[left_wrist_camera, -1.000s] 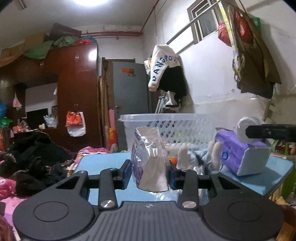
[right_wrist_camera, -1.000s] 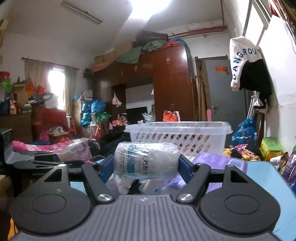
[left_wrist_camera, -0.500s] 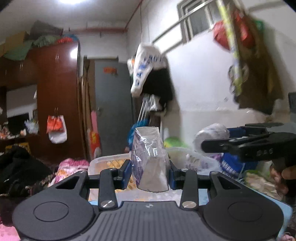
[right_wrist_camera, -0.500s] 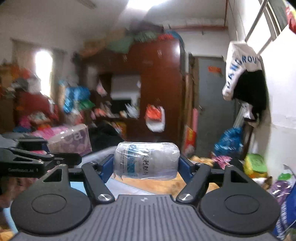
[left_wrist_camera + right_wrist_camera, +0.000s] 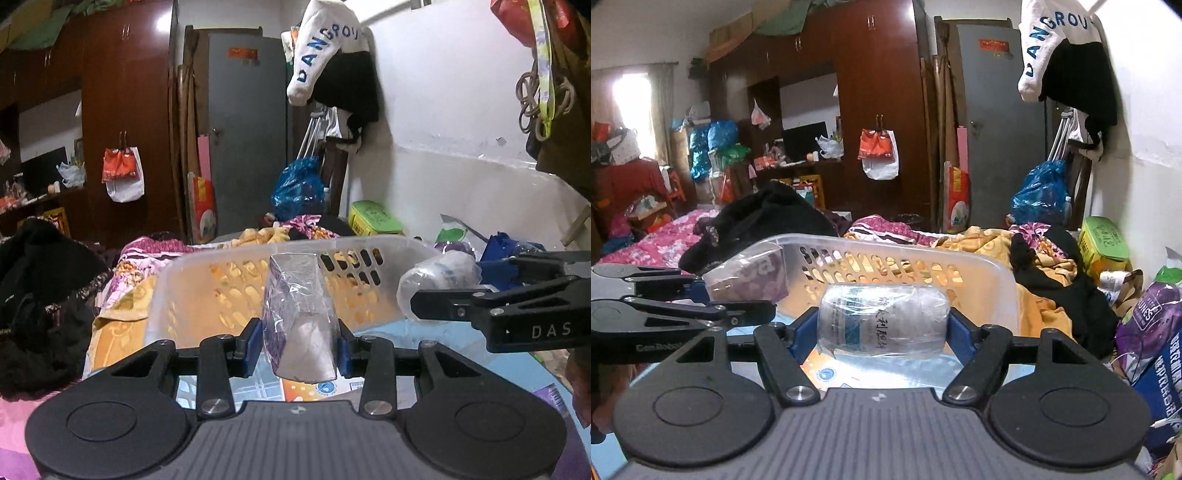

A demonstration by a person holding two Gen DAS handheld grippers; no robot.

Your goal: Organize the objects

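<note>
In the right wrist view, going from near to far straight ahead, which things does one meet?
Wrapped roll held in the right gripper → white basket → heap of clothes → dark wooden wardrobe.

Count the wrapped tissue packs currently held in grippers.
2. A purple tissue pack is clamped in the left gripper; a white roll pack is in the right gripper. Both hover before the basket.
</note>
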